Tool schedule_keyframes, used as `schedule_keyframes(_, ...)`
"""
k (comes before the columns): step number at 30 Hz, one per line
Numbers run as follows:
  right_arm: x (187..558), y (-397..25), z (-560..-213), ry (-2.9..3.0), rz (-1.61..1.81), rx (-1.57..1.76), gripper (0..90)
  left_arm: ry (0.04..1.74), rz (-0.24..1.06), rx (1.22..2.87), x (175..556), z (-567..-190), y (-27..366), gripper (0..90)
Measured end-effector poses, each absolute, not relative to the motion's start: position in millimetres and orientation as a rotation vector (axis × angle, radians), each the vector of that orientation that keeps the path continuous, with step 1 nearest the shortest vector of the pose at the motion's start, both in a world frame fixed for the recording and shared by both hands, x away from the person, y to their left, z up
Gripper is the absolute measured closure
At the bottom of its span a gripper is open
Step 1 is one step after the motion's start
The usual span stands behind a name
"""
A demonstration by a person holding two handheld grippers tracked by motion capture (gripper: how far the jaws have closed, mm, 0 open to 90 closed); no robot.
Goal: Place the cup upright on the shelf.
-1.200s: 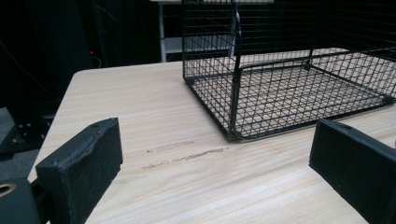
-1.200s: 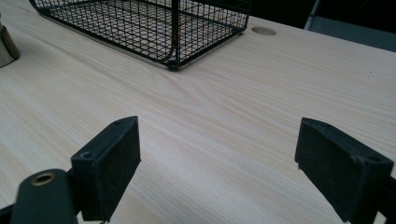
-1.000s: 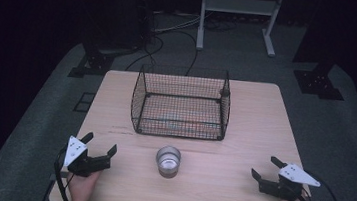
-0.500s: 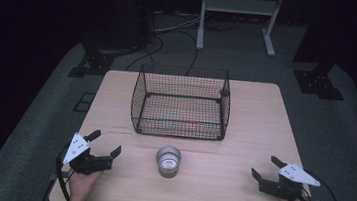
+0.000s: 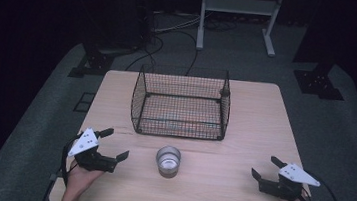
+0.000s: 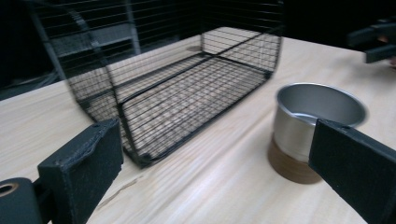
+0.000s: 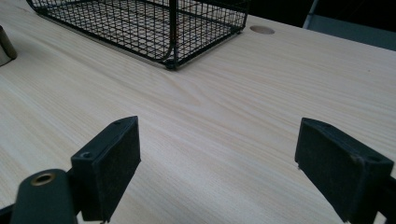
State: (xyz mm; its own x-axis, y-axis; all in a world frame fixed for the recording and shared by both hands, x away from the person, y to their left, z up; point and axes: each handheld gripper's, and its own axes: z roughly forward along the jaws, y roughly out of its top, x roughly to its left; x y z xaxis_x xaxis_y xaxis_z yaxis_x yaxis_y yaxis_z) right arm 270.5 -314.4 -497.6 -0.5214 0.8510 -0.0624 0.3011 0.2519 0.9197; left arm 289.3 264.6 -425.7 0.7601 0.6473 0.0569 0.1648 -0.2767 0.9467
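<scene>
My biggest worry was the cup (image 5: 168, 160): it stood upright on the worktop (image 5: 259, 124) just in front of the basket (image 5: 181, 102), between my 2 hands, and its smooth metal wall looked slippery. In the left gripper view the cup (image 6: 314, 123) sat off toward 1 of my fingers (image 6: 352, 163) rather than midway, so closing from there would likely have knocked it over or shoved it toward the basket (image 6: 177, 84). A lesser risk was catching the wire mesh on the way, since the basket was near my left gripper (image 5: 108, 145).

My left gripper was released, fingers spread wide and holding nothing. My right gripper (image 5: 264, 168) was likewise released and well apart from the cup, over bare wood; from the right gripper view its fingers (image 7: 107, 163) framed only grain, with the basket (image 7: 154, 23) farther off.

The worktop was pale wood, flat and smooth, so the cup could slide easily. Around it the room was dark, with grey floor, cables (image 5: 174, 29) and a stand (image 5: 236, 11) behind.
</scene>
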Motion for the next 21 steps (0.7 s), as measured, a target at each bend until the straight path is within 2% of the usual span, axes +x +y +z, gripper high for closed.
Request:
schedule_keyframes(9,270.6,-314.2,-497.7,1.96,1.248,1.043,13.5,0.512,0.457,1.909,293.2,-407.0,253.8,2.1)
schedule_keyframes(21,270.7,-313.9,-497.7,1.964,1.244,1.045,13.5,0.455,0.373,1.979,295.6,-406.5,241.4,2.1)
